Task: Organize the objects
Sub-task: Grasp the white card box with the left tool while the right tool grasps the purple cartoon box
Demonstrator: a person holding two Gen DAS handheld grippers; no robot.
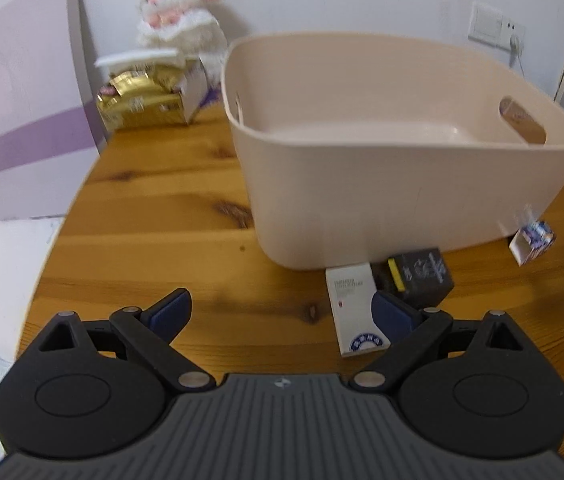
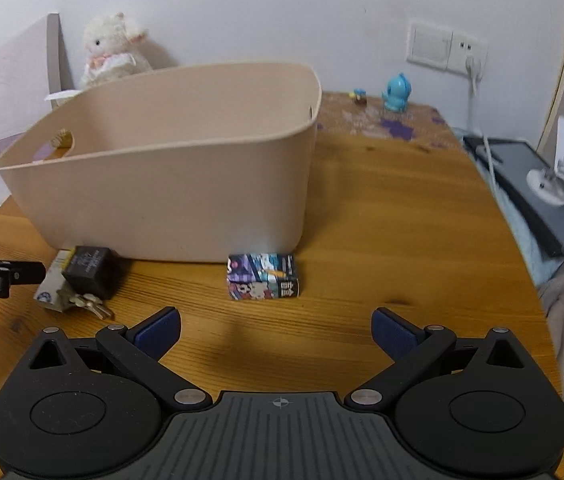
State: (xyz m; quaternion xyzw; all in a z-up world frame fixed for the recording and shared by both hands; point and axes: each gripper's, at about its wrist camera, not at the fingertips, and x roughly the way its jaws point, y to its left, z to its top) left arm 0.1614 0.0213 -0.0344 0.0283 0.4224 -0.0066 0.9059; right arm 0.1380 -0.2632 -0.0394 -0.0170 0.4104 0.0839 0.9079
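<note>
A large beige plastic storage bin [image 1: 382, 168] sits on a wooden table [image 1: 154, 208]. Against its front wall lie a white cardboard box [image 1: 352, 304], a black box [image 1: 422, 276] and a small colourful printed box [image 2: 263, 277]. The left gripper [image 1: 282, 312] and right gripper [image 2: 276, 332] hover nearby, jaws spread, holding nothing.

Domestic room, likely a bedroom, pine desk [image 2: 382, 208] against a plain white wall, white plush lamb [image 2: 112, 50] at the desk's far left corner, blue toy figurine [image 2: 396, 92] at its far right corner, wall switch and socket [image 2: 446, 50] above, beige storage bin [image 2: 186, 168] mid-desk
</note>
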